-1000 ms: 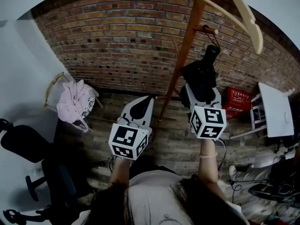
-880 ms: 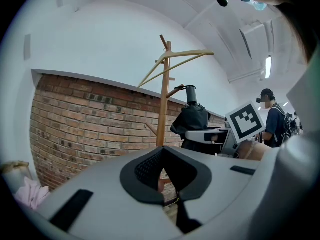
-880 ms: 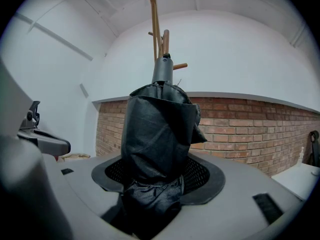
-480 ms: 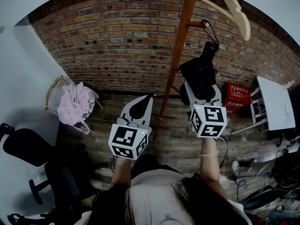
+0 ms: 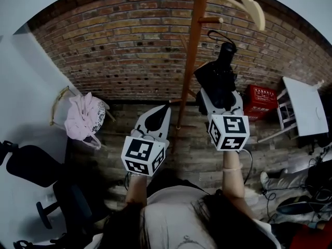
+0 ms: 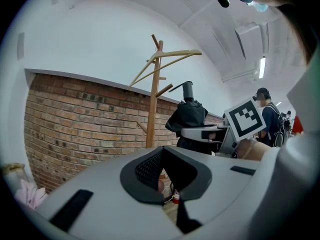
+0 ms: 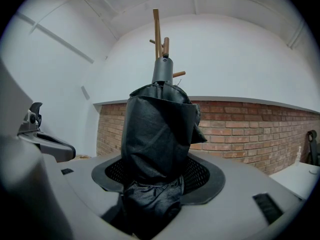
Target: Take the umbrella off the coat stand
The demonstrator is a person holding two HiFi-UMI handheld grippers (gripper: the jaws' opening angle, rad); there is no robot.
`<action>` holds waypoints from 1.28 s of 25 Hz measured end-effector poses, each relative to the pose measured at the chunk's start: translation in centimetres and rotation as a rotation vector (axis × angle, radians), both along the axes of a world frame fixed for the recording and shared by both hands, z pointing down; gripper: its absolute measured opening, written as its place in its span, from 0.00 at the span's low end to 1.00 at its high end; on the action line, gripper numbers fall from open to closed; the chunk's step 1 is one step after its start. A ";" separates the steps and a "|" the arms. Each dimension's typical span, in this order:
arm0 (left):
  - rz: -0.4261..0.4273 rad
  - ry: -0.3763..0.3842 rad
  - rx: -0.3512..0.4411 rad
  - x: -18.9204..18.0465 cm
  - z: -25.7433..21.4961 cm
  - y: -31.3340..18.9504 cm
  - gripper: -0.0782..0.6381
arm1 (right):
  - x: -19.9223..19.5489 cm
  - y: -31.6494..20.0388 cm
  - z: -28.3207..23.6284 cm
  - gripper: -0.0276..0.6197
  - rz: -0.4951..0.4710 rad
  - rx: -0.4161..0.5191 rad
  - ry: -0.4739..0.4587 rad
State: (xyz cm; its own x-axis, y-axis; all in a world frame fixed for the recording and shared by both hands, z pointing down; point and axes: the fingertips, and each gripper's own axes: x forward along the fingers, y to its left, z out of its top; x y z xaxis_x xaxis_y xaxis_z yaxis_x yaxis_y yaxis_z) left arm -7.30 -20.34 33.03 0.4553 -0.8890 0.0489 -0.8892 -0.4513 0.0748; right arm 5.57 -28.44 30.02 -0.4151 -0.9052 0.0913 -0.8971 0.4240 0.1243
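Note:
A black folded umbrella (image 5: 217,77) stands upright between my right gripper's (image 5: 221,95) jaws, which are shut on its lower part. Its thin strap loop (image 5: 220,35) hangs free just below and right of a short peg (image 5: 210,20) on the wooden coat stand (image 5: 191,61). In the right gripper view the umbrella (image 7: 157,129) fills the gap of the right gripper (image 7: 155,184), with the coat stand's top (image 7: 156,29) behind it. My left gripper (image 5: 158,115) is shut on nothing, left of the pole. In the left gripper view, past the left gripper (image 6: 167,176), the umbrella (image 6: 187,116) shows beside the coat stand (image 6: 152,104).
A brick wall (image 5: 119,51) runs behind the stand. A pink garment (image 5: 83,114) lies on a seat at the left, and a black office chair (image 5: 31,162) stands nearer. A red crate (image 5: 262,104) and white table (image 5: 303,110) are right. A person (image 6: 270,124) stands far off.
The umbrella's strap loop was hooked over the peg a second ago; now it is off the peg and below it. My right gripper still holds the umbrella. The left gripper has kept still.

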 end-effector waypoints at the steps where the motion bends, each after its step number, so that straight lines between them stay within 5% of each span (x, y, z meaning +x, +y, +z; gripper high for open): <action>1: 0.002 -0.002 0.000 0.1 0.0 0.1 0.12 | 0.0 0.2 0.0 0.52 -0.003 0.001 -0.001; 32: 0.005 -0.028 0.007 3.1 -0.6 6.5 0.12 | 0.0 8.3 0.3 0.52 -0.097 0.003 0.012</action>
